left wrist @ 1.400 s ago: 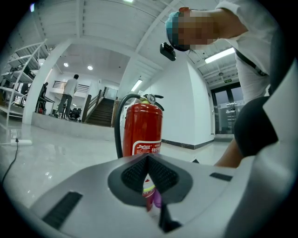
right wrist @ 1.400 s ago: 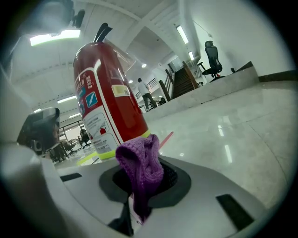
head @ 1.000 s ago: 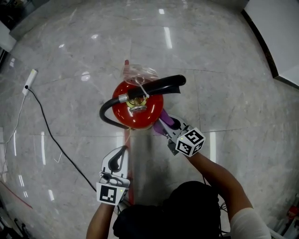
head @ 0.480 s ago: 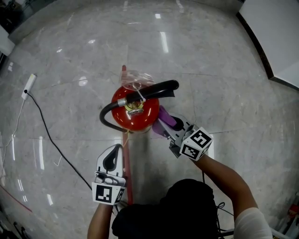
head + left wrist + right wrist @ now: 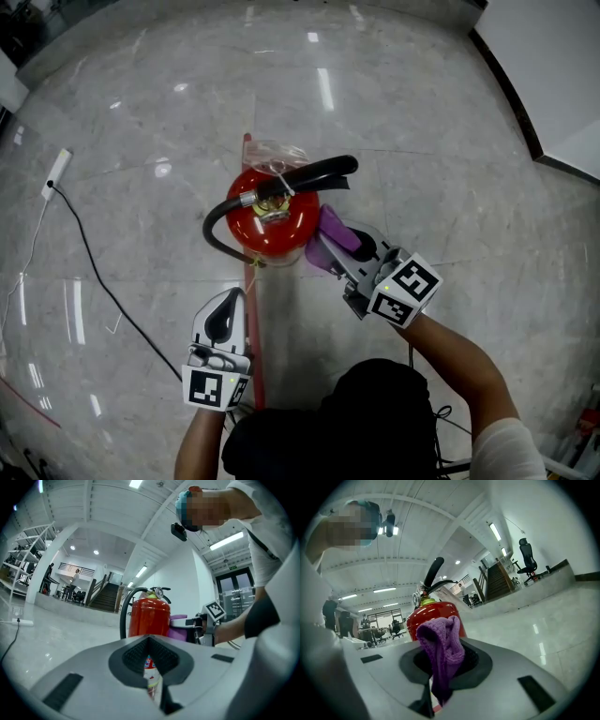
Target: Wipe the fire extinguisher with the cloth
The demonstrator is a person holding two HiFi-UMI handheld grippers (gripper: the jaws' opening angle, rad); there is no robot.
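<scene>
- Fire extinguisher (image 5: 272, 223): red, upright on pale marble floor (image 5: 450, 187), mid-frame in head view, just ahead of both grippers.
- Black lever handle (image 5: 314, 174) on top, pointing to view's right; black hose (image 5: 215, 239) looping off the neck round the extinguisher's left side.
- Clear plastic wrap (image 5: 277, 153) bunched at the far side of the valve.
- Right gripper (image 5: 345, 251): clamped on purple cloth (image 5: 330, 232), held at extinguisher's right flank.
- Cloth pressed to the red body there, touching as far as head view shows.
- Right gripper view: cloth (image 5: 443, 653) pinched between the jaws, bunched end sticking up above them, red cylinder (image 5: 433, 616) right behind it.
- Left gripper (image 5: 228, 302): lower down, near side, apart from extinguisher, tips aimed at its base.
- Left gripper view: jaws brought together w/ only a thin slit, nothing held; extinguisher (image 5: 149, 616) seen over and through the slit, cloth (image 5: 180, 627) and right gripper to its right.
- Marker cubes: one on right gripper (image 5: 405, 289), one on left (image 5: 213, 388).
- Red strip (image 5: 251, 328) on floor, running from under extinguisher toward the person, just beside left gripper.
- Black cable (image 5: 94, 262) snaking across floor at left, well apart from extinguisher, ending at a white plug block (image 5: 58, 169).
- Dark-edged white panel at upper right corner of head view.
</scene>
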